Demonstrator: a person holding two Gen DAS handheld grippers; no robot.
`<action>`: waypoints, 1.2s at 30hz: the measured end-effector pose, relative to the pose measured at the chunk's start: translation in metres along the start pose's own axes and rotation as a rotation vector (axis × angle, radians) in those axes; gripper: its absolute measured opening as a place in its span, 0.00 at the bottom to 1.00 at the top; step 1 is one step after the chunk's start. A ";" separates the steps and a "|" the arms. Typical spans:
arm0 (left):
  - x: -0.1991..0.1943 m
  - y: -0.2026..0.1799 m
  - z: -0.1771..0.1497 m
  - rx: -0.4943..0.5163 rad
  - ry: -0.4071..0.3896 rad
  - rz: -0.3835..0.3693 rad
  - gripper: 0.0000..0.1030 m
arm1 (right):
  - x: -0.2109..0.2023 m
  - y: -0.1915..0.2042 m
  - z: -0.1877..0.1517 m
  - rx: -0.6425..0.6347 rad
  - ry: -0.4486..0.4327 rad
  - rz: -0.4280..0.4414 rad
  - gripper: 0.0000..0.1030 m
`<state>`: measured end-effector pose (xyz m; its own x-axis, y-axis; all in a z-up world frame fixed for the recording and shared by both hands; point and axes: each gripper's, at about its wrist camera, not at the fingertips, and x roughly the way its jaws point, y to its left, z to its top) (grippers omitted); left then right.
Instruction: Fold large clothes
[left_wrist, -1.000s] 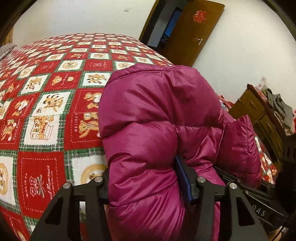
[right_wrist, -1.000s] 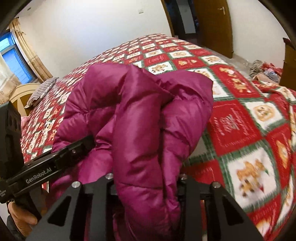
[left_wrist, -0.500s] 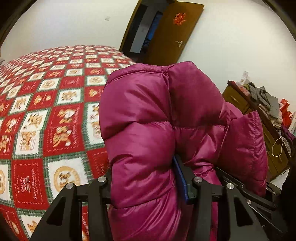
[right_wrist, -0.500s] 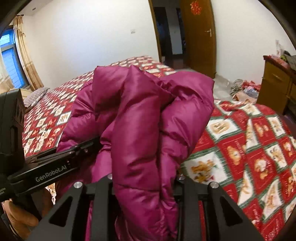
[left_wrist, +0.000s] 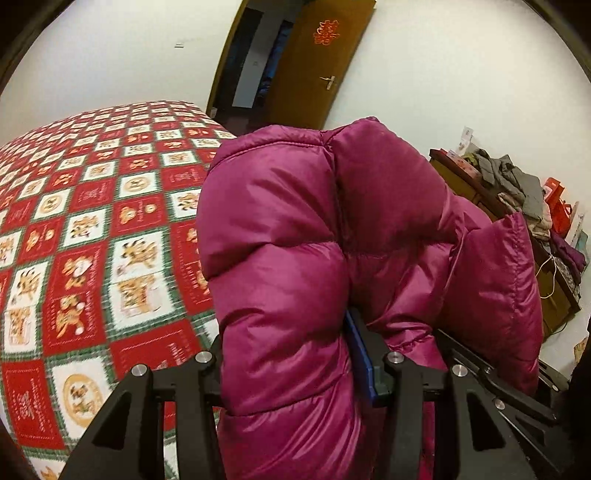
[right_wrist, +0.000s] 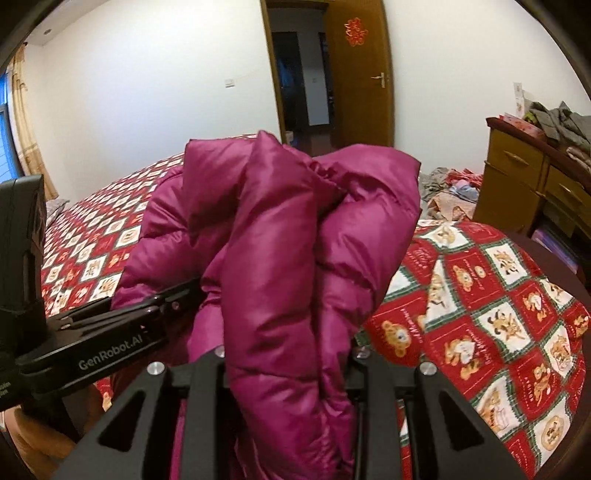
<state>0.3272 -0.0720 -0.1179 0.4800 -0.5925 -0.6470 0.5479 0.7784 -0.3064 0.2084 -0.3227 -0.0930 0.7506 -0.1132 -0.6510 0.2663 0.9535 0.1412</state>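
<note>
Left gripper (left_wrist: 291, 354) and right gripper (right_wrist: 288, 354) each clench a bunched fold of the magenta down jacket (left_wrist: 295, 229) (puffy, quilted), raised above the bed (left_wrist: 92, 221).

Bed (left_wrist: 92, 236) covered by red-green patterned bedspread (right_wrist: 491, 317)

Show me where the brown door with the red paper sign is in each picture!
Left wrist view: the brown door is at the top, just right of middle, leaning.
Right wrist view: the brown door is at the top, right of middle, upright.
Shared landmark: the purple puffy jacket fills the middle of both.
</note>
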 end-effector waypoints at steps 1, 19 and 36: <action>0.003 -0.001 0.002 0.002 0.002 -0.002 0.49 | 0.001 -0.003 0.001 0.006 0.001 -0.005 0.30; 0.088 -0.007 0.016 0.001 0.113 0.040 0.49 | 0.067 -0.040 0.020 0.011 0.107 -0.071 0.29; 0.126 -0.012 0.012 0.023 0.129 0.263 0.78 | 0.116 -0.093 0.015 0.111 0.198 0.074 0.34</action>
<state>0.3894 -0.1584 -0.1880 0.5174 -0.3381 -0.7862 0.4321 0.8961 -0.1010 0.2798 -0.4286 -0.1710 0.6406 0.0234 -0.7675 0.2878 0.9194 0.2682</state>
